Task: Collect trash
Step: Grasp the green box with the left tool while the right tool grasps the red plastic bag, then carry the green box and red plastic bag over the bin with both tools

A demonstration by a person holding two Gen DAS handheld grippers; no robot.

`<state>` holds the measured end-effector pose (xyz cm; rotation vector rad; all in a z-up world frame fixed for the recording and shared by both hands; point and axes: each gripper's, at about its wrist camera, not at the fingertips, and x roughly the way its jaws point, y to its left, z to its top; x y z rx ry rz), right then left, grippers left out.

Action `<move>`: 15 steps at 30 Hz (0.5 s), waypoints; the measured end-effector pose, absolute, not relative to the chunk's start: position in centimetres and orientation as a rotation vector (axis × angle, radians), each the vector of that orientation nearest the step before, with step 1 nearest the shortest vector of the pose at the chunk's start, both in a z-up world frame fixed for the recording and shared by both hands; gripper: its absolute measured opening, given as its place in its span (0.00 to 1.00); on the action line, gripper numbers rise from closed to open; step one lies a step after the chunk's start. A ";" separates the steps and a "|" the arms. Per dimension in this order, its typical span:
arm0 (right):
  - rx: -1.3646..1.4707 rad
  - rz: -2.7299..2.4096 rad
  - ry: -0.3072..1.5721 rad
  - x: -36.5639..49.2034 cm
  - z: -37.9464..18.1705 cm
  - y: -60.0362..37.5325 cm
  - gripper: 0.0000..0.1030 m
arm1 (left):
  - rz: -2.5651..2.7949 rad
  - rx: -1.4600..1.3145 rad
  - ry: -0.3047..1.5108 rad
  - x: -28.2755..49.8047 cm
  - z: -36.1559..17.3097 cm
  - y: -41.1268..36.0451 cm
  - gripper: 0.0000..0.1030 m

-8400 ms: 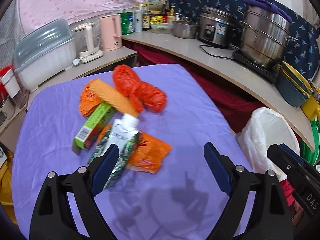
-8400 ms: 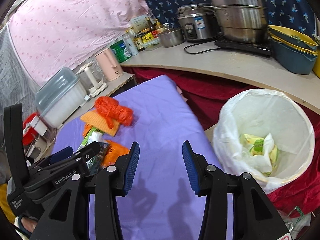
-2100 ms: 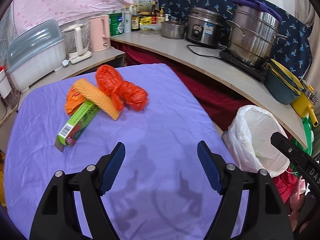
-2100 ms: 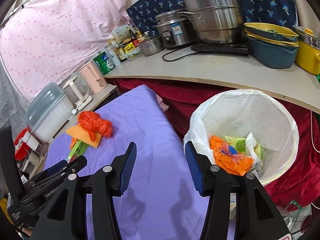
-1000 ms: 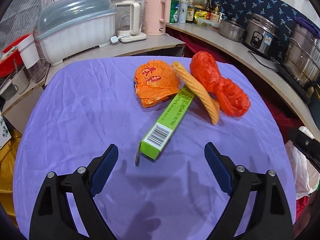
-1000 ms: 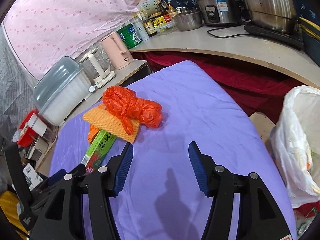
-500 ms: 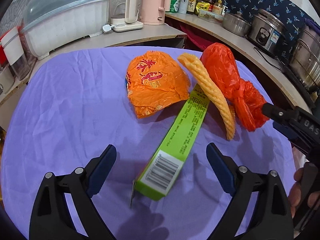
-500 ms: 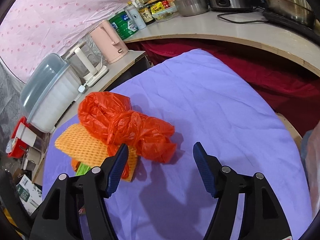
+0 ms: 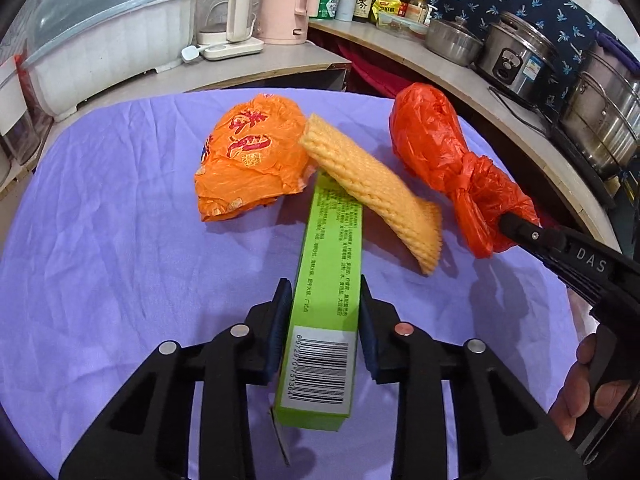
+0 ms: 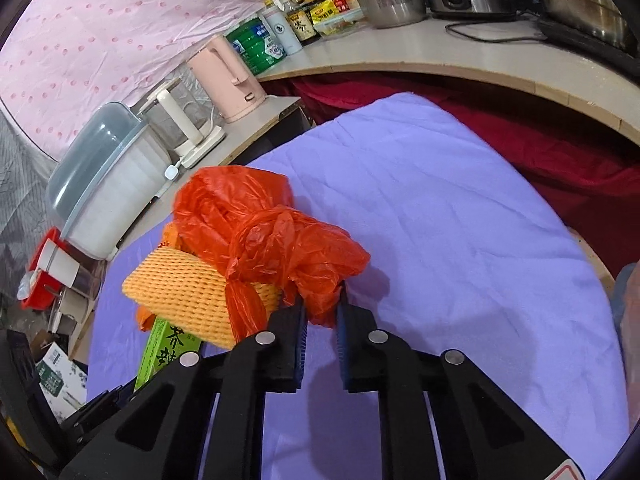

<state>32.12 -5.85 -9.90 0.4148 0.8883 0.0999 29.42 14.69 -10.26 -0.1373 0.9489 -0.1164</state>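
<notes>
Left gripper (image 9: 325,312) fingers just closed onto green box (image 9: 326,304) on purple cloth (image 9: 100,264), foam net (image 9: 372,188) lying across the box's far end, orange wrapper (image 9: 252,160) beyond-left, right gripper (image 10: 322,320) fingers just closed, pinching red bag (image 10: 280,248) right of the box, kettles (image 9: 280,4) far behind.

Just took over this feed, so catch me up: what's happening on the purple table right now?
A person is clearing trash with two handheld grippers. The left gripper has just closed on the green box, near its barcode end. The right gripper has just closed on the near end of the knotted red plastic bag. The yellow foam net lies across the box's far end; the orange wrapper sits beside it. Nothing is lifted yet.
</notes>
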 end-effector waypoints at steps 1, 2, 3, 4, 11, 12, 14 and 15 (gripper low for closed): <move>0.412 0.098 0.879 31.8 -9.5 -6.0 0.10 | -0.123 -0.138 0.942 29.0 -9.8 14.5 0.27; 0.412 0.096 0.869 31.4 -9.0 -6.3 0.10 | -0.126 -0.138 0.938 28.7 -9.5 14.3 0.26; 0.414 0.096 0.859 30.9 -8.5 -6.6 0.09 | -0.128 -0.139 0.934 28.5 -9.2 14.2 0.26; 0.419 0.095 0.846 30.3 -7.9 -6.9 0.09 | -0.130 -0.140 0.927 28.1 -8.7 14.0 0.26; 0.416 0.072 0.757 26.2 -3.5 -9.6 0.09 | -0.160 -0.141 0.868 25.1 -5.0 12.2 0.26; 0.418 0.070 0.747 25.7 -3.0 -10.0 0.09 | -0.164 -0.140 0.858 24.7 -4.5 12.0 0.26; 0.421 0.063 0.725 24.6 -2.0 -10.8 0.09 | -0.177 -0.139 0.836 23.7 -3.3 11.3 0.26; 0.419 0.057 0.711 23.9 -1.3 -11.2 0.09 | -0.186 -0.138 0.825 23.1 -2.6 10.8 0.26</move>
